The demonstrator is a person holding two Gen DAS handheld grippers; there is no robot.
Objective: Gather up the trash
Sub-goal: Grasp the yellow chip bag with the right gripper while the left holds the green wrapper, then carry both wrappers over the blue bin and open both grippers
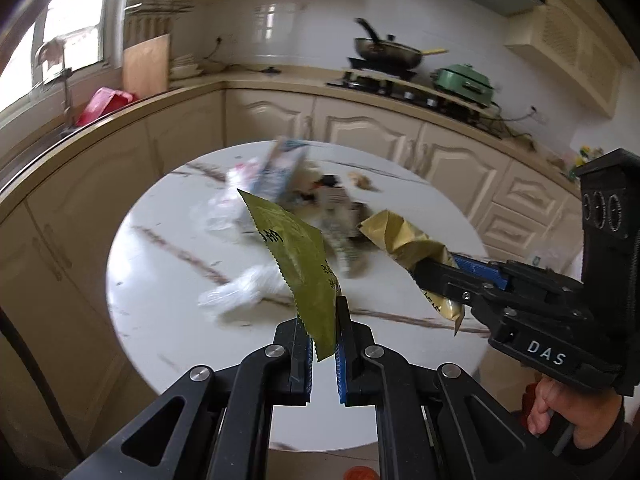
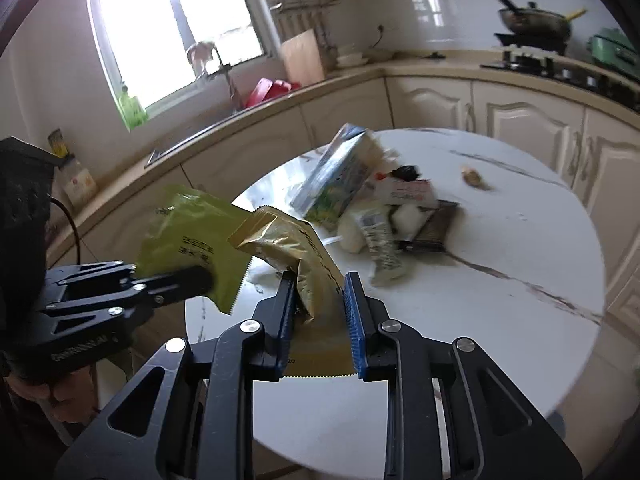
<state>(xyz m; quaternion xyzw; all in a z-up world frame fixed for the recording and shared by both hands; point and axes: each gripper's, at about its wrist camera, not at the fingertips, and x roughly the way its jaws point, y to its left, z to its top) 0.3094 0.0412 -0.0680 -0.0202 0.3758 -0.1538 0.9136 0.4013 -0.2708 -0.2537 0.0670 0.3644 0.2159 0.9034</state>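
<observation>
Left wrist view: the left gripper [image 1: 324,316] has its jaws nearly closed on the lower end of a flat olive-green foil packet with a serrated edge [image 1: 298,258], which stands up tilted between the blue pads and is held clear above the round white marble-patterned table [image 1: 160,320]. To the right, the right gripper [image 1: 434,270] reaches in from the side, its jaws clamped on a crumpled gold foil bag [image 1: 404,240] (the bag's lower end hangs out below the fingers). Further back on the table lies a blurred heap of trash: a blue-and-white carton [image 1: 280,172], clear plastic wrap [image 1: 248,288] and several paper wrappers. A black wok [image 1: 386,54] and a green lidded pot [image 1: 464,80] sit on the stove along the back counter.

Right wrist view: the right gripper [image 2: 316,296] holds the crumpled gold foil bag [image 2: 288,244] between jaws that are part-way closed, the bag's serrated bottom edge showing beneath the pads. At left, the left gripper [image 2: 200,278] pinches the olive-green foil packet [image 2: 188,232], which overlaps the gold bag's top corner in this view; whether they touch cannot be told. Beyond them on the table [image 2: 500,320] the blue-and-white carton [image 2: 340,172] leans among white wrappers and a dark rectangular packet [image 2: 434,228]. A small brown scrap [image 2: 474,178] lies apart near the far edge.
</observation>
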